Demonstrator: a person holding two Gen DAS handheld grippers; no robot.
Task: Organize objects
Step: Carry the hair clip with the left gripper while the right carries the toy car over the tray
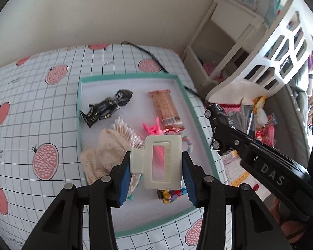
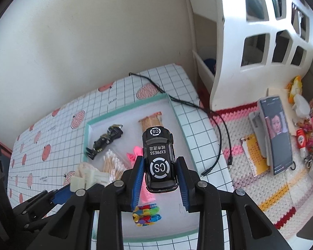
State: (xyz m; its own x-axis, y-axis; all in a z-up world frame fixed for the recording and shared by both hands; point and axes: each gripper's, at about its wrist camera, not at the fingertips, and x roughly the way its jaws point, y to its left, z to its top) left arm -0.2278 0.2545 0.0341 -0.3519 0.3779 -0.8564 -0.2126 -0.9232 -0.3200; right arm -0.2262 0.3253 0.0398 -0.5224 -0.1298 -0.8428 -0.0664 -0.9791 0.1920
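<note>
A: Between the left gripper's (image 1: pixel 156 166) blue-padded jaws: what is pinched?
B: A cream hair claw clip (image 1: pixel 158 161), held above the teal-rimmed tray (image 1: pixel 200 125).
A: And the right gripper (image 2: pixel 159 179)?
B: Jaws clamp a black toy car (image 2: pixel 159 158) over the tray's right part, above the grid-patterned surface (image 1: pixel 31 108).

We see a white bench (image 1: pixel 41 112) cover with a black grid and pink pomegranate halves. The tray (image 1: pixel 198 125) has a teal rim and white floor. The hair claw clip (image 1: pixel 162 162) is cream; the toy car (image 2: pixel 159 158) is black with white "CS" rings. Both hand-held grippers are black with blue pads (image 1: pixel 125 179).
</note>
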